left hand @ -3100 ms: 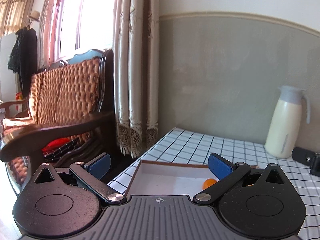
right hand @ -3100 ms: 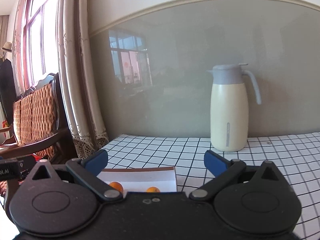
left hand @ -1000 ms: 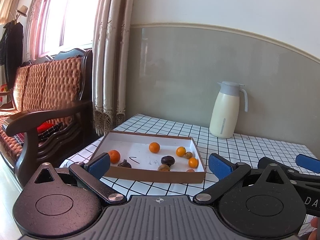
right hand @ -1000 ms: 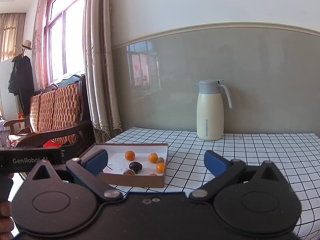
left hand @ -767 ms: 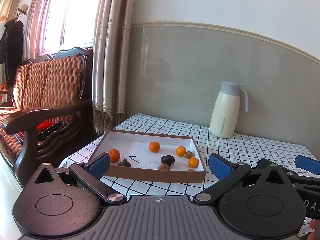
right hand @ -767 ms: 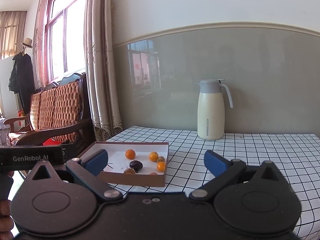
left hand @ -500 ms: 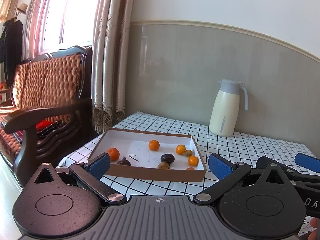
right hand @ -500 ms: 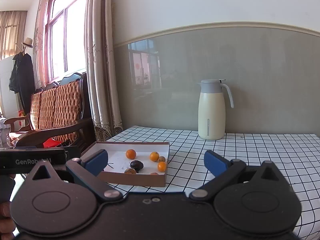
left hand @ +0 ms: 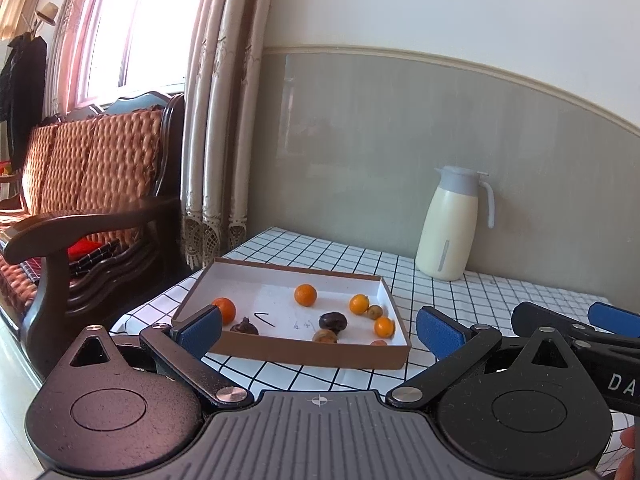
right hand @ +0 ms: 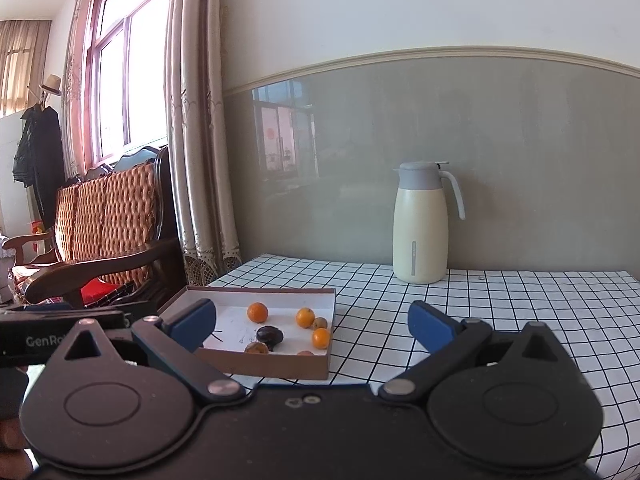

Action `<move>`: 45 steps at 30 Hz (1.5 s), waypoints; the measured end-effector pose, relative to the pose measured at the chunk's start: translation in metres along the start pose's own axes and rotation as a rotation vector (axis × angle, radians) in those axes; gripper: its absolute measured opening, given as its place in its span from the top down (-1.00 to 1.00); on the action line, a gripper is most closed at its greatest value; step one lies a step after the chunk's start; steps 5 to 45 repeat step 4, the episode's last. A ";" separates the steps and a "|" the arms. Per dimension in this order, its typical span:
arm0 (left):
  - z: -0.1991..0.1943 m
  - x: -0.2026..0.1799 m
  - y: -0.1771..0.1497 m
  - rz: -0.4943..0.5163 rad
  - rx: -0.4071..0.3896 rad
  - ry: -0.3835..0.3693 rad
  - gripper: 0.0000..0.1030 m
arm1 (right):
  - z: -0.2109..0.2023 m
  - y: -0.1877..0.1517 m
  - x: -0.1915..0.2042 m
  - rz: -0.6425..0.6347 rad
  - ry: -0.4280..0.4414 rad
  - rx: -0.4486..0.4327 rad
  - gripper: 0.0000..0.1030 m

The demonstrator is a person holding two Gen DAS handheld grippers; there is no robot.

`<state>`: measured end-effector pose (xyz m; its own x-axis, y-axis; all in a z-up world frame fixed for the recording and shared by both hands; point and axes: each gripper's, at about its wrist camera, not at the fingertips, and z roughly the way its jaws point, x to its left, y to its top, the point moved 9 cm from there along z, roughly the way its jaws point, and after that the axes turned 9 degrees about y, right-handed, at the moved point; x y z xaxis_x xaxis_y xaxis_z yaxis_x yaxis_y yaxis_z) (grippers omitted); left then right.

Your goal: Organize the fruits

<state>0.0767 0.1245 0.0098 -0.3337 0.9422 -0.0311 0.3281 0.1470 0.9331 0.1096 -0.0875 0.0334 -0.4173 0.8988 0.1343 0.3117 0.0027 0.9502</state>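
**Both tools spread and empty, fruit lying in the box ahead**

Left wrist view: The left tool (left hand: 318,326) is spread wide with nothing between its blue pads. The box (left hand: 296,354) sits on the checked bench (left hand: 480,300) directly ahead of the tool and apart from it. Inside lie several oranges (left hand: 305,294), a dark fruit (left hand: 333,321) near the middle and a few small brown ones toward the right wall. One orange (left hand: 224,309) lies just beyond the left pad. A flask (left hand: 450,224) stands at the far edge of the bench, against the wall. The right tool (left hand: 576,326) shows at the right margin, over the bench.

Right wrist view: The right tool (right hand: 314,326) is likewise spread, gripping nothing. The box (right hand: 264,366) lies ahead and to the left of centre, its near left corner hidden behind the left pad. The fruit is clustered in the right half of the box. The flask (right hand: 420,224) stands well beyond. The left tool's body (right hand: 60,336) appears at the left edge.
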 end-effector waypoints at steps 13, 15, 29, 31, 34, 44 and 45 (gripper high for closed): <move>0.003 0.002 -0.001 0.011 0.004 0.013 -1.00 | 0.004 -0.002 -0.001 0.014 0.004 0.007 -0.88; 0.003 0.002 -0.001 0.011 0.004 0.013 -1.00 | 0.004 -0.002 -0.001 0.014 0.004 0.007 -0.88; 0.003 0.002 -0.001 0.011 0.004 0.013 -1.00 | 0.004 -0.002 -0.001 0.014 0.004 0.007 -0.88; 0.003 0.002 -0.001 0.011 0.004 0.013 -1.00 | 0.004 -0.002 -0.001 0.014 0.004 0.007 -0.88; 0.003 0.002 -0.001 0.011 0.004 0.013 -1.00 | 0.004 -0.002 -0.001 0.014 0.004 0.007 -0.88; 0.003 0.002 -0.001 0.011 0.004 0.013 -1.00 | 0.004 -0.002 -0.001 0.014 0.004 0.007 -0.88; 0.003 0.002 -0.001 0.011 0.004 0.013 -1.00 | 0.004 -0.002 -0.001 0.014 0.004 0.007 -0.88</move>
